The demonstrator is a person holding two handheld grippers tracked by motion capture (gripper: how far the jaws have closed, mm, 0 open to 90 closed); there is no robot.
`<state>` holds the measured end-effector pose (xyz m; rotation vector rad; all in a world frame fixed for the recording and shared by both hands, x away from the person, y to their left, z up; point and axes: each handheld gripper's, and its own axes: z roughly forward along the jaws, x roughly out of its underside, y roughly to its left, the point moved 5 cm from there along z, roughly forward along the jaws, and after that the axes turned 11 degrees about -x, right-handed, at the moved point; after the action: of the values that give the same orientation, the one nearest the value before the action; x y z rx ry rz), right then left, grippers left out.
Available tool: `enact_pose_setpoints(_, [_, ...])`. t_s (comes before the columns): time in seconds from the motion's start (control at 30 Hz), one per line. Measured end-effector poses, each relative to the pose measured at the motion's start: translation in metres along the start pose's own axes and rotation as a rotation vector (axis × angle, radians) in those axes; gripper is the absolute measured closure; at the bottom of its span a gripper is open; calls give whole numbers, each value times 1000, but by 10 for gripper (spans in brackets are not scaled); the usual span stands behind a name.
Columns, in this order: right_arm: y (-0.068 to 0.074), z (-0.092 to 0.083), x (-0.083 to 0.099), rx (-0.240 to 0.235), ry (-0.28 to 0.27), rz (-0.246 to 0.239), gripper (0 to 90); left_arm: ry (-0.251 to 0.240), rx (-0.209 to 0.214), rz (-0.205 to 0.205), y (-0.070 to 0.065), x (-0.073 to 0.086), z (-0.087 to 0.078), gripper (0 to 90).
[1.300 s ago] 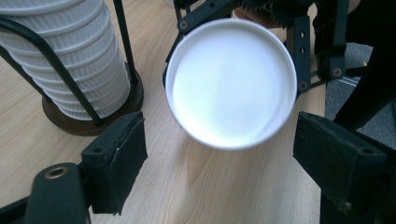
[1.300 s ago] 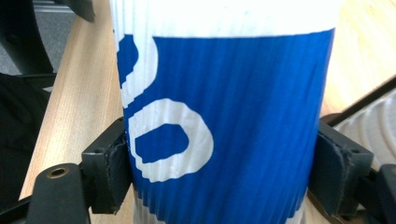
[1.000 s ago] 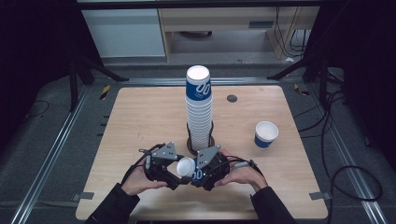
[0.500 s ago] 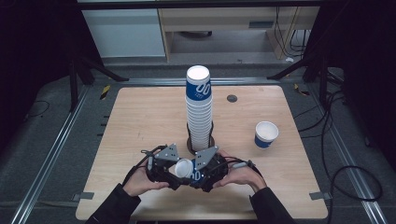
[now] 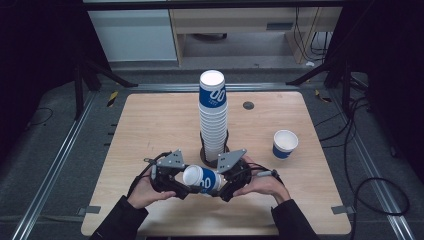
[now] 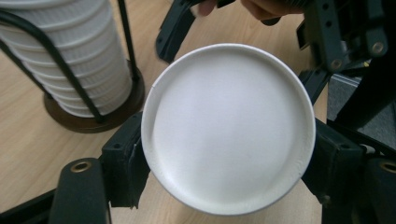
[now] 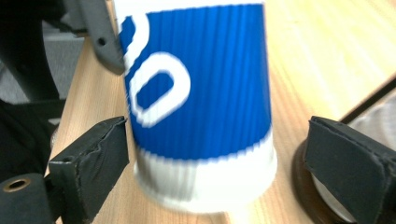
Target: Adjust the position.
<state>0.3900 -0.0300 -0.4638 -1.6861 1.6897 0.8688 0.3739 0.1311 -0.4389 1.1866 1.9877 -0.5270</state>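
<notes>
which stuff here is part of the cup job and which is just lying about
In the job:
- paper cup between both tongs
- left tongs, clamped on it
- right tongs, just opened, pads off it
- cup stack in its holder

Lying about:
- lone cup
- dark disc

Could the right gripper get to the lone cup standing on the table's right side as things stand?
Probably yes. The right gripper has just opened off the held cup, which the left gripper clamps, and bare table lies between it and the lone cup.
</notes>
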Motion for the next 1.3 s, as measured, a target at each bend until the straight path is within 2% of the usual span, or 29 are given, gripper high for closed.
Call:
enact_pose_setpoints(0.07, [-1,-3,0,3,-14,3,66,-8,0,-7,2,0,-2,262])
enact_pose_setpoints(0.17, [-3,-15,-1,13,-73,25,62,-36,-20,-36,11,1,-8,263])
enact_pose_setpoints(0.2, [-5,-22,0,19,-105,45,59,-45,-27,-43,14,1,-10,263])
enact_pose_setpoints(0.23, [-5,-24,0,22,-113,52,57,-66,-33,-57,18,0,-14,263])
enact_pose_setpoints(0.27, [-5,-24,0,22,-113,52,57,-66,-33,-57,18,0,-14,263])
enact_pose_setpoints(0.3, [-7,-28,2,29,-133,68,57,-92,-40,-70,20,0,-17,263])
enact_pose_setpoints(0.33, [-7,-28,2,29,-133,68,57,-92,-40,-70,20,0,-17,263])
enact_pose_setpoints(0.4, [-10,-31,6,21,-165,98,56,-129,-37,-82,22,-3,-22,263])
enact_pose_setpoints(0.43, [-10,-31,7,18,-172,103,56,-129,-37,-82,22,-3,-22,263])
enact_pose_setpoints(0.47, [-10,-31,7,13,-179,111,54,-162,-23,-94,21,-5,-25,263])
enact_pose_setpoints(0.53, [-11,-31,7,5,-194,118,56,-171,-21,-95,21,-5,-26,263])
enact_pose_setpoints(0.57, [-10,-31,6,-14,-213,125,58,-194,-14,-98,19,-7,-27,263])
enact_pose_setpoints(0.77, [-6,-26,1,-64,-259,128,65,-215,24,-81,10,-12,-27,263])
enact_pose_setpoints(1.13, [3,-11,-2,-141,-244,106,69,-217,93,-56,-2,-14,-22,265])
enact_pose_setpoints(1.3, [5,-9,-4,-166,-260,104,91,-198,118,-37,-8,-14,-17,265])
